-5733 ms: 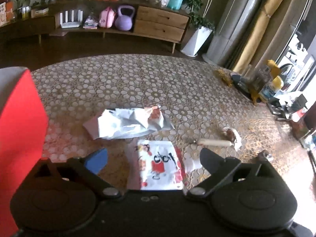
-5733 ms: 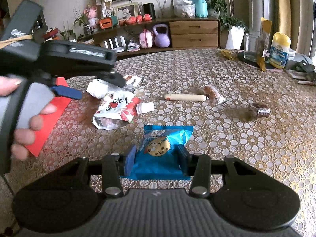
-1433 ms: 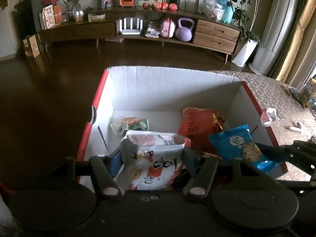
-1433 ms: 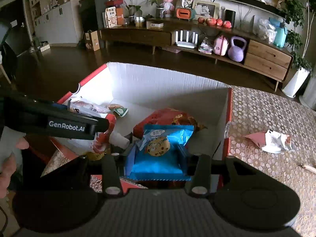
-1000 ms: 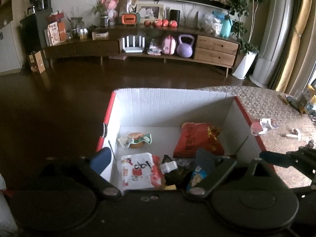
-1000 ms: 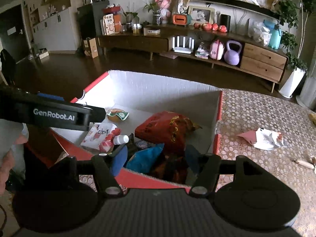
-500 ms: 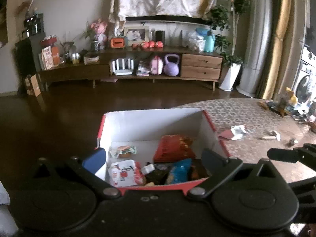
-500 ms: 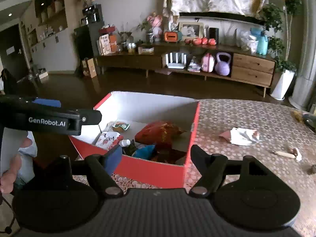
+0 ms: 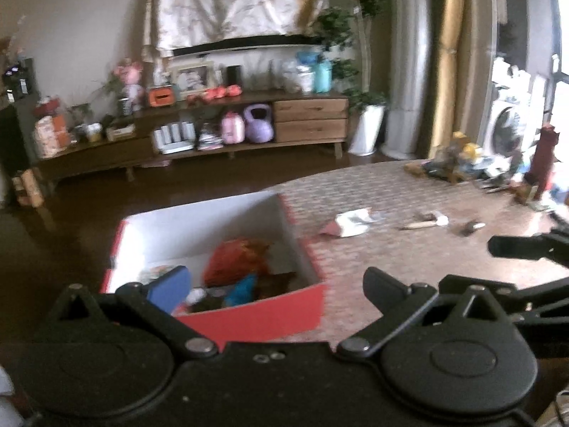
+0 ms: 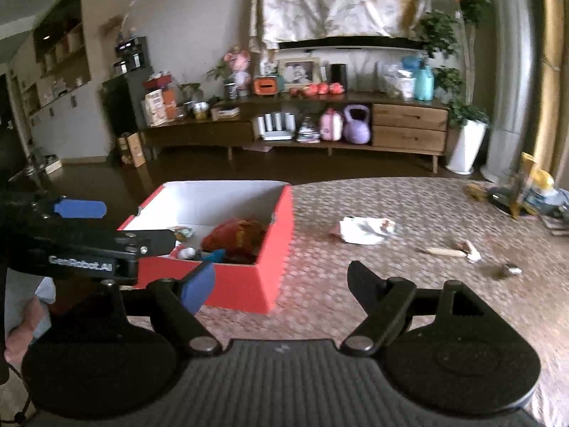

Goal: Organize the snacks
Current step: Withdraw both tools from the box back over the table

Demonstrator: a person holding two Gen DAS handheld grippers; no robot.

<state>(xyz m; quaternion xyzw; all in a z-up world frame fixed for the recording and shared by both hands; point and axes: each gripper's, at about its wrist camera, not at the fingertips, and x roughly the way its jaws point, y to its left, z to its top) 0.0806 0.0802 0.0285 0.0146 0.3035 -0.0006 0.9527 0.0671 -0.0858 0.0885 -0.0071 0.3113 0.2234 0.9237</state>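
A red cardboard box (image 9: 256, 316) with white inner walls stands at the table's left end; it also shows in the right wrist view (image 10: 245, 284). Inside lie a red snack bag (image 9: 234, 261), a blue cookie packet (image 9: 242, 290) and other packets. My left gripper (image 9: 270, 284) is open and empty, above and behind the box. My right gripper (image 10: 281, 277) is open and empty, held back from the box's near right side. A white crumpled packet (image 10: 362, 229), a pale stick snack (image 10: 442, 251) and a small dark wrapped snack (image 10: 506, 270) lie on the table to the right.
The table has a patterned brown cloth (image 10: 355, 284). Bottles and clutter (image 10: 526, 188) sit at its far right edge. A long wooden sideboard (image 10: 320, 135) stands against the far wall across dark floor.
Both grippers let go of their packets into the box, opened, and pulled up and back. The view now swings right, toward the snacks on the table.
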